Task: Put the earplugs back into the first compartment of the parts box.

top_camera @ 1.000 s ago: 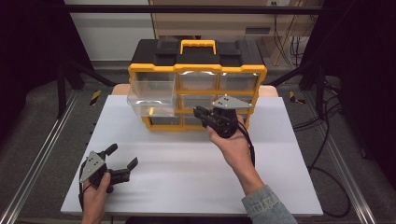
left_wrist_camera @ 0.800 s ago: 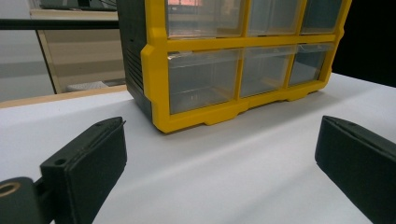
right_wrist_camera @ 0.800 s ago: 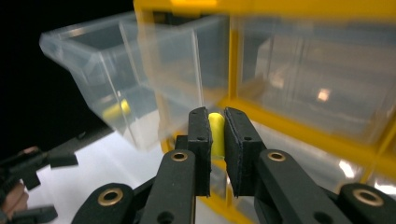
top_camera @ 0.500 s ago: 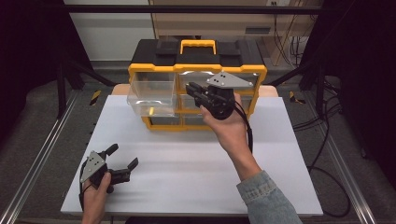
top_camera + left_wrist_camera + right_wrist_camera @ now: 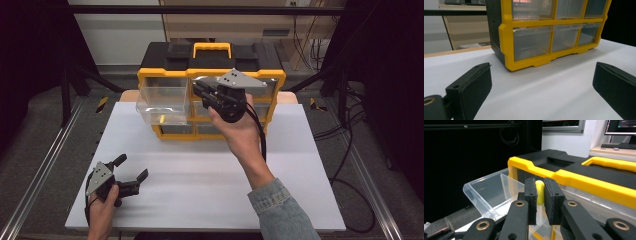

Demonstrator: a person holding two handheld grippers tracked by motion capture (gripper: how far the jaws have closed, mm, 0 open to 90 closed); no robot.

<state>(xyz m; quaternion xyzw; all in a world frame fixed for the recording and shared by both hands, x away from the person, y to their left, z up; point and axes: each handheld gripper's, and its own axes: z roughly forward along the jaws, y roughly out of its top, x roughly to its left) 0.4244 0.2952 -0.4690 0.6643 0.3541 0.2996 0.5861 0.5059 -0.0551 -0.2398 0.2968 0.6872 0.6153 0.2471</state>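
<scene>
Right gripper [image 5: 201,93] raised in front of the yellow-and-black drawer organizer [image 5: 210,65], at about 12 o'clock on the white table [image 5: 210,200]. In the right gripper view its jaws are pressed onto a small yellow piece [image 5: 539,192], pinched upright between the pads [image 5: 531,195]; what the piece is cannot be told. The high view hides this piece behind the gripper body and grey plate.

Clear drawer [image 5: 164,102] stands pulled out of the organizer's top left slot, just at 9 o'clock of the right gripper. The high view shows a small yellow item [image 5: 161,118] lying on its floor. The right gripper view shows the drawer's near wall and rim [image 5: 486,192], below and left of the pinched piece.

Left gripper [image 5: 131,171] rests low at 7 o'clock on the table, well apart from the organizer, jaws spread wide. Left gripper view: both black pads [image 5: 471,87] far apart, the organizer's lower closed drawers [image 5: 531,42] ahead across bare white surface.
</scene>
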